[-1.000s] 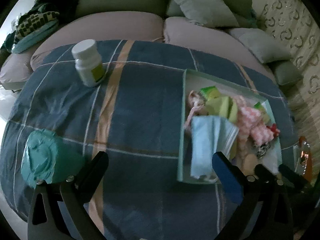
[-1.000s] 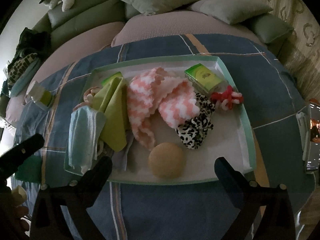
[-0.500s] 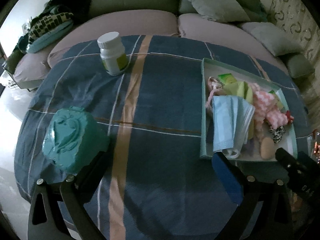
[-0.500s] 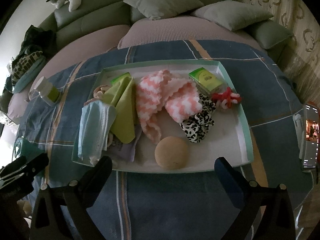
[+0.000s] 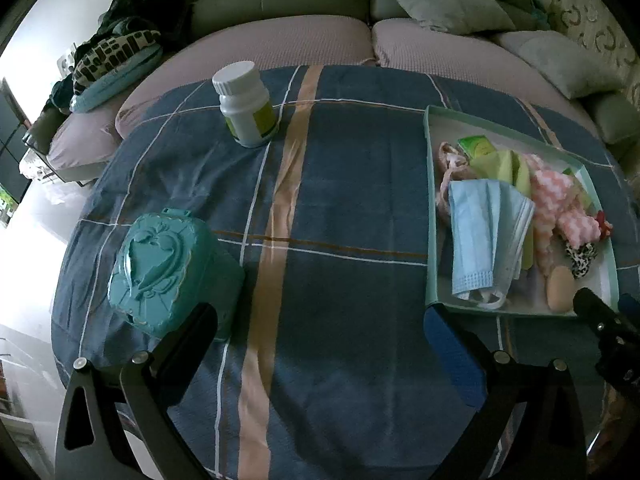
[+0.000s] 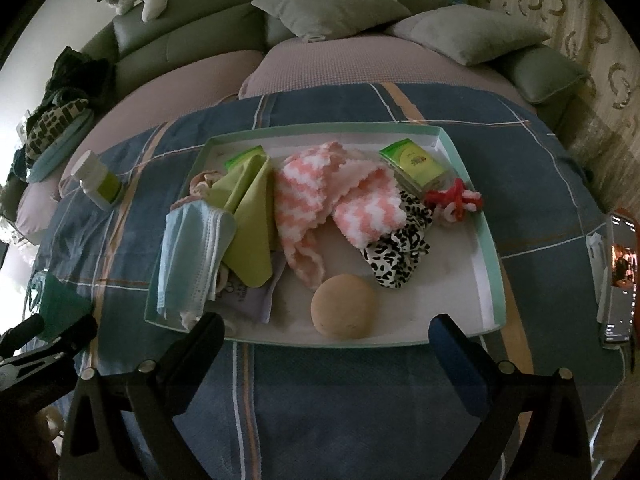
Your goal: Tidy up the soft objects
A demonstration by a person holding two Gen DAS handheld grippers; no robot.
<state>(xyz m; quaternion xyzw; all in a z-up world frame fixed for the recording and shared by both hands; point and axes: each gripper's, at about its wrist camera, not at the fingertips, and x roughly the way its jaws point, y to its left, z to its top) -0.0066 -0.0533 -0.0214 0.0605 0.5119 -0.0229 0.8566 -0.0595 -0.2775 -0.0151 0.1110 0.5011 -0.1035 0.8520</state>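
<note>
Above the blue cloth [image 5: 340,208], both the left gripper [image 5: 320,344] and the right gripper [image 6: 326,344] are now pulled back, wide open and empty, from the filled tray [image 6: 490,248], so the sorting is judged finished.

hidden: pale printed paper sheet [image 6: 248,300], mostly under folded lime-green cloth [image 6: 250,224] and light-blue pleated face mask [image 6: 188,256] | cut off: dark smartphone [image 6: 620,276] at right edge | unreadable: label on green tissue packet [image 6: 412,162]
</note>
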